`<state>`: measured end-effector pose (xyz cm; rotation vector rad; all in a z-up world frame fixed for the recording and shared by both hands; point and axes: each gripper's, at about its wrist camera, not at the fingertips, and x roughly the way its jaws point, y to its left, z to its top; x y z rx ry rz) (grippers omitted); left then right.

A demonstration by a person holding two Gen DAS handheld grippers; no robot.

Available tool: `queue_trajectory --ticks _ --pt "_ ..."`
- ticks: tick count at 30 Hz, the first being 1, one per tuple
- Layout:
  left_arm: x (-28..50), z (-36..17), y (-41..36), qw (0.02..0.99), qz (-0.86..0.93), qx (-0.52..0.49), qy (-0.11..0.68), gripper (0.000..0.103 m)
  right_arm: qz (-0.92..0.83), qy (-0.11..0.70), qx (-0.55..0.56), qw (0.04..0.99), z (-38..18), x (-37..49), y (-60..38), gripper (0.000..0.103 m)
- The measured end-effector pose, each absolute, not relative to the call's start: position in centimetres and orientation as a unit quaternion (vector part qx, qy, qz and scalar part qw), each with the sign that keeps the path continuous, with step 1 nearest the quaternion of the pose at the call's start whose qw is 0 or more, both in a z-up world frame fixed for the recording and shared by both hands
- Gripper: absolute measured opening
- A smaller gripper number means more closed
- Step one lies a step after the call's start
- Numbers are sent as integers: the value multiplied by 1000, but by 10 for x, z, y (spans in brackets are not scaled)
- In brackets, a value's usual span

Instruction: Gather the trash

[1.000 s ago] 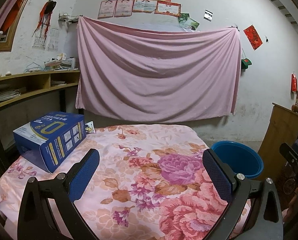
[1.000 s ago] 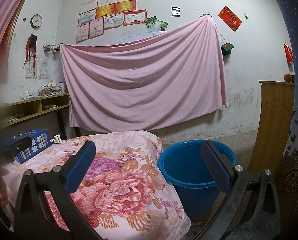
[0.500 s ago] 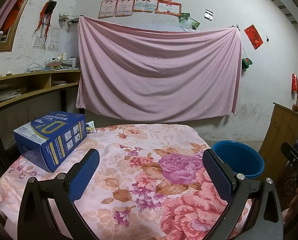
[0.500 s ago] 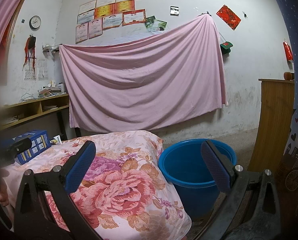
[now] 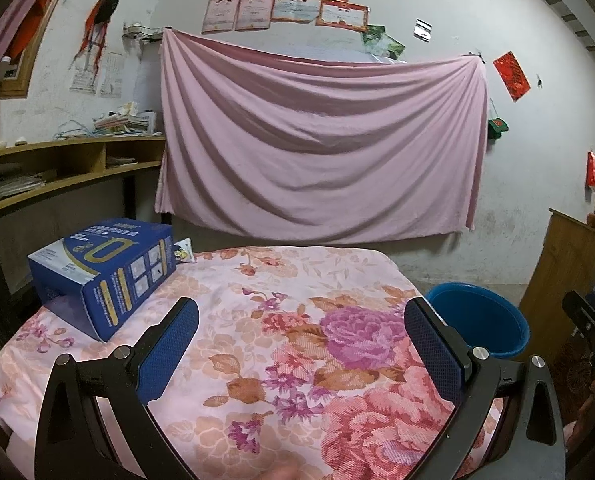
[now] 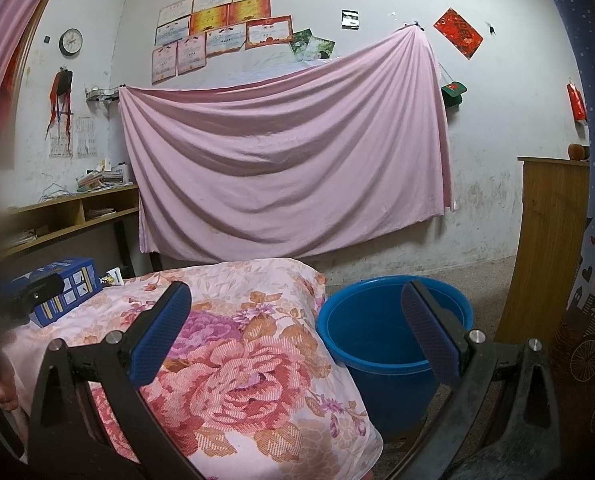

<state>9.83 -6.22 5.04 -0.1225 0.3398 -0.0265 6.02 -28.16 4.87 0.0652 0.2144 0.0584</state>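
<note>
— On the flowered table (image 5: 257,344), seen from the left wrist, what is found?

— A blue box (image 5: 105,272) is seen lying on its side at the far left corner, with a small packet (image 5: 183,250) just behind it. The left gripper (image 5: 301,344) is held low over the near edge, its fingers spread wide and nothing held between them. The box is probably best taken across its narrow faces, since the cardboard may cave in if it is squeezed at the open end.

— And from the right wrist?

— The blue bucket (image 6: 377,344) is shown on the floor, just beside the table's right edge. The right gripper (image 6: 297,328) is likewise held level and wide open, empty, aimed between cloth and bucket. The box (image 6: 63,292) is seen far to the left. Nothing has been collected yet, it is judged.
</note>
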Motion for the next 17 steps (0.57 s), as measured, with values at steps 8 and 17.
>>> queue_trajectory --ticks 8,17 --pt "101 51 -64 985 1 -57 164 101 30 111 33 993 46 62 -282 103" --pt "105 47 -68 985 0 -50 167 101 32 118 33 992 45 65 -280 103"
